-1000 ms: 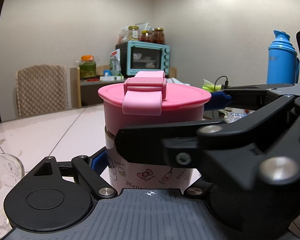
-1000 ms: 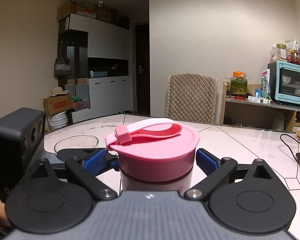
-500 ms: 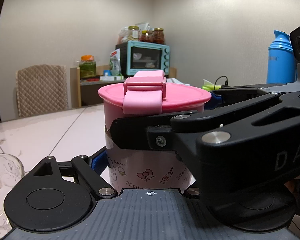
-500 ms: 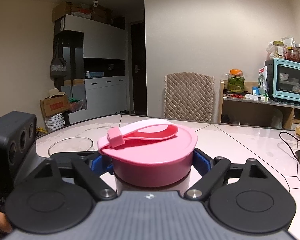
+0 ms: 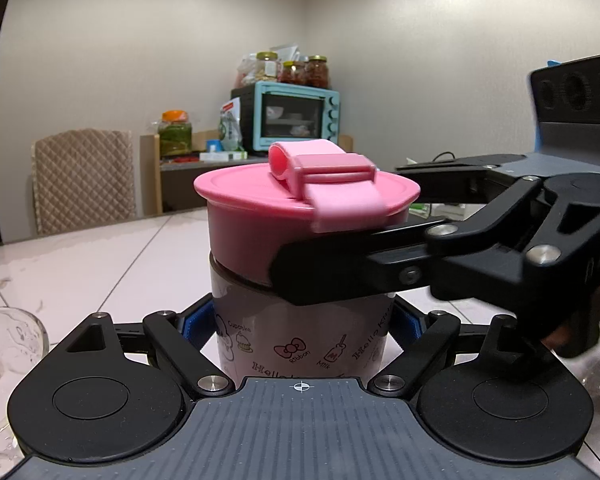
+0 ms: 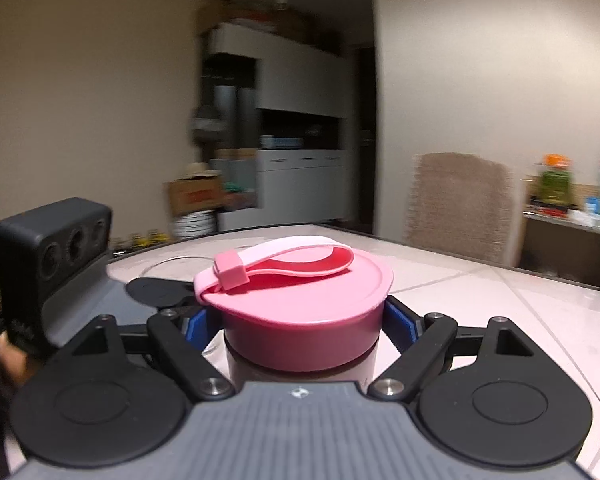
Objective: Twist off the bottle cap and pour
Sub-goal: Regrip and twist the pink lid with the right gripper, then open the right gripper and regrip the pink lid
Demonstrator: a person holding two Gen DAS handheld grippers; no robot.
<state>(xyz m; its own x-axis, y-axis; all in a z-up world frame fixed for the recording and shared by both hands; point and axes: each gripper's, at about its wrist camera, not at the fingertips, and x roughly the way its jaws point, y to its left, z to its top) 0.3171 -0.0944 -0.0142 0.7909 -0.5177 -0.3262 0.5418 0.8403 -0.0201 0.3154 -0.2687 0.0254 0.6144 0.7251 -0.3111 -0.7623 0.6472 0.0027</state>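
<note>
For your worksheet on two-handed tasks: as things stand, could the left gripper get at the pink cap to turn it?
Probably not. The left gripper is shut on the bottle body below the pink cap, and the right gripper already clamps the cap's sides, so that space is taken.

We are in a home dining area — a pale tiled table (image 5: pixel 100 264) with a quilted chair (image 5: pixel 82 184) drawn up to it. Behind stands a turquoise toaster oven (image 5: pixel 290 120) topped with preserve jars (image 5: pixel 296 70), and white cabinets (image 6: pixel 296 120) with a cardboard box (image 6: pixel 194 196) — ordinary household clutter.
</note>
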